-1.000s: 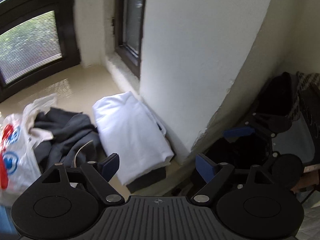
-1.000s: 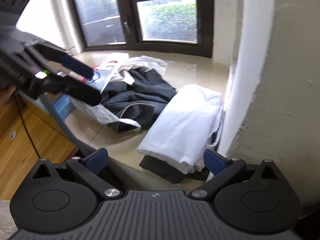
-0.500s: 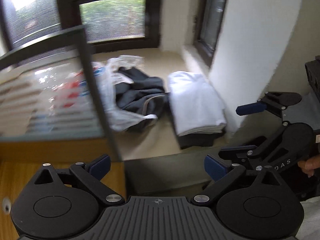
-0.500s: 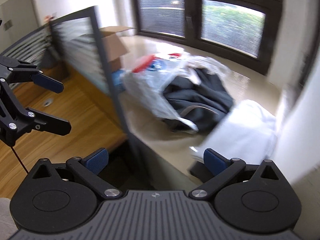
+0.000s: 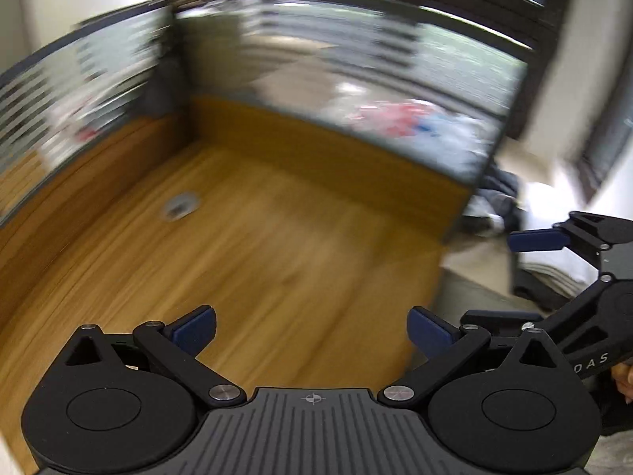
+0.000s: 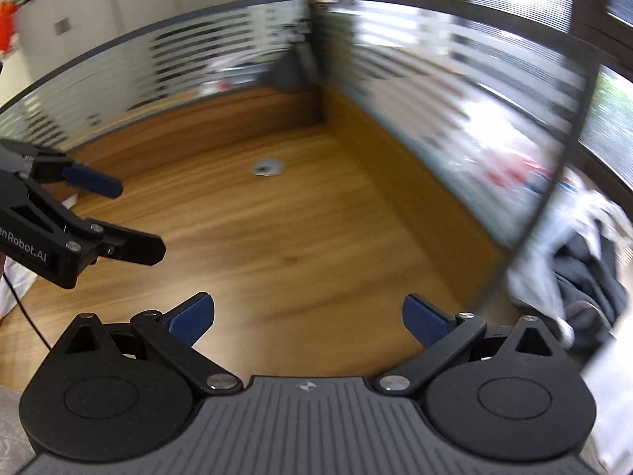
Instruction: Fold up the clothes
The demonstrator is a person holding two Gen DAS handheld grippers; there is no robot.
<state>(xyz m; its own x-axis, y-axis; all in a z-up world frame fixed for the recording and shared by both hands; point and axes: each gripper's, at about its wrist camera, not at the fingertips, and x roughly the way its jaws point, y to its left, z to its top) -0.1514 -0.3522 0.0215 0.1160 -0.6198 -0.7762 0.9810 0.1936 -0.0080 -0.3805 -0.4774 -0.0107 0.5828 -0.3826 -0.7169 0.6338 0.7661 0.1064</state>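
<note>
1. The wooden tabletop (image 5: 277, 245) fills most of both wrist views, its grain streaked by motion blur. It is the landmark for everything below.
2. A frosted, striped glass partition (image 6: 455, 91) stands along the far and side edges of the tabletop and meets in a corner at the back.
3. The clothes lie beyond the tabletop's right edge, past the partition. In the right wrist view a dark grey garment (image 6: 585, 277) sits crumpled there with pale fabric against it. It is too bunched and blurred to give a long axis or heading.
4. In the left wrist view a white folded garment (image 5: 554, 273) shows off the same right edge, on top of something dark. Only a slice is visible, so I cannot tell its direction.
5. The left gripper (image 5: 312, 330) hangs over the near part of the tabletop. Its blue fingers (image 5: 194, 328) are spread wide, holding nothing and touching nothing.
6. The right gripper (image 6: 308, 318) is likewise over the near tabletop, fingers (image 6: 425, 324) set wide apart and empty. In the left wrist view it appears at the right edge (image 5: 510, 281), also wide.
7. A small round metal grommet (image 6: 267, 167) is set into the tabletop towards the back corner.
</note>
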